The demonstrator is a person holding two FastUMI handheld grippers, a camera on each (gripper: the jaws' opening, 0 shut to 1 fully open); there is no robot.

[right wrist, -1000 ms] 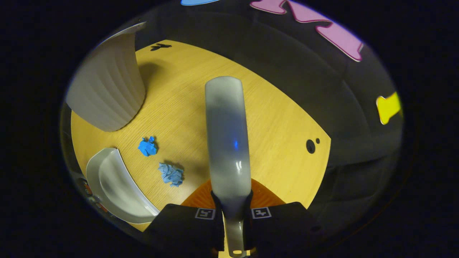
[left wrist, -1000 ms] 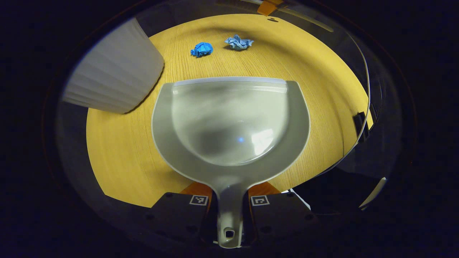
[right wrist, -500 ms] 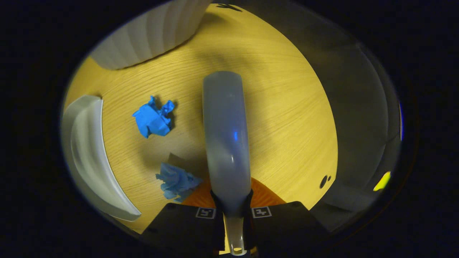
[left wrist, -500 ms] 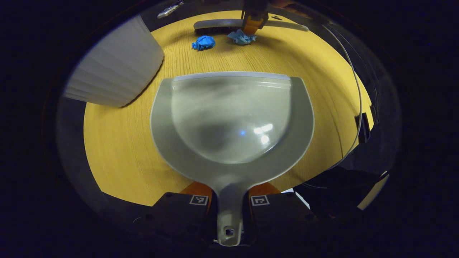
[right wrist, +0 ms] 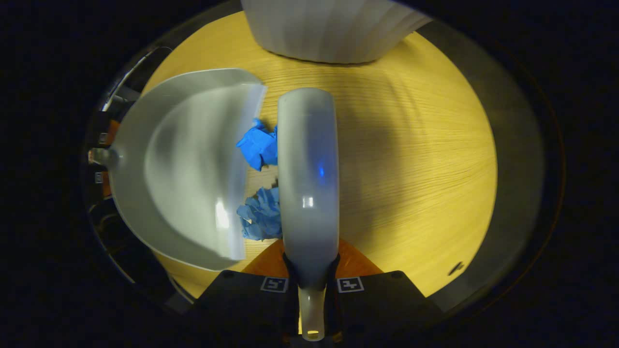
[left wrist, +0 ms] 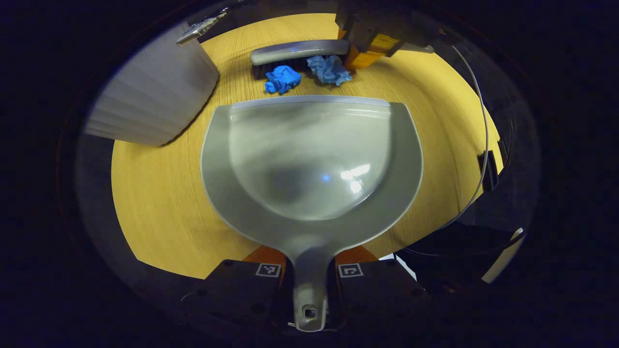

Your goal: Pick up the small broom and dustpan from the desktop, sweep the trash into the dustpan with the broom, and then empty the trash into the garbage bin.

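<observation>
The broom is now crowding both light paper wads against the dustpan lip; each gripper's jaws are clamping a stiff handle.

This is a staged recording booth, not a lived-in room: a small round wood-grain surface stands lit against dark cloth walls, with loose cables trailing past its edge. The props are household ones, set out sparely: a ribbed white bin, a grey dustpan, a brush and two crumpled blue paper balls as stand-in trash.
</observation>
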